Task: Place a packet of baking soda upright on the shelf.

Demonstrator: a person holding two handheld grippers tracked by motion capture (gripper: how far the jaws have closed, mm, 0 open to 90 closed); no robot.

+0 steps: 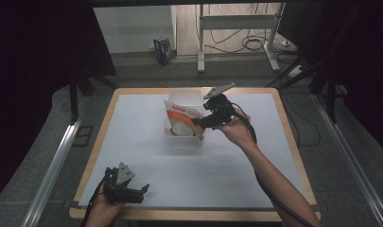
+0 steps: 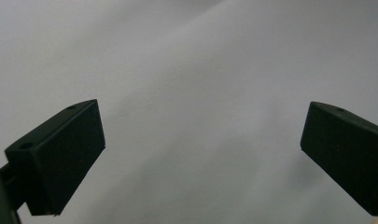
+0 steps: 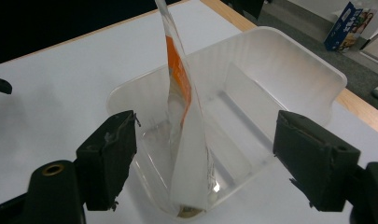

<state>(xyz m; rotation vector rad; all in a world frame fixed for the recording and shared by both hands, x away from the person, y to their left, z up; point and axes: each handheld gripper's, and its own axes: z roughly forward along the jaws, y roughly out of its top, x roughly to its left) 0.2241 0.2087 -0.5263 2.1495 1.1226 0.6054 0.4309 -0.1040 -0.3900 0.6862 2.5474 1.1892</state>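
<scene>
A clear plastic tub [image 1: 187, 96] stands at the far middle of the white table. An orange-and-white pouch [image 1: 178, 119] stands upright in it, leaning at the near end. My right gripper [image 1: 199, 124] is at the tub's right side, its jaws reaching in from the right. In the right gripper view the pouch [image 3: 189, 154] rises edge-on inside the tub [image 3: 289, 49] between the jaws of my right gripper [image 3: 205, 137], with a gap on each side, so the gripper is open. My left gripper [image 1: 143, 190] rests near the front left edge, open [image 2: 200, 140] over bare white surface.
The white sheet [image 1: 146, 146] covers a wooden-edged table [image 1: 293, 156]. On the floor behind stand a blue box [image 1: 163, 50], metal desk legs [image 1: 201, 42] and cables. A cable trails from my right gripper along the forearm [image 1: 274, 184].
</scene>
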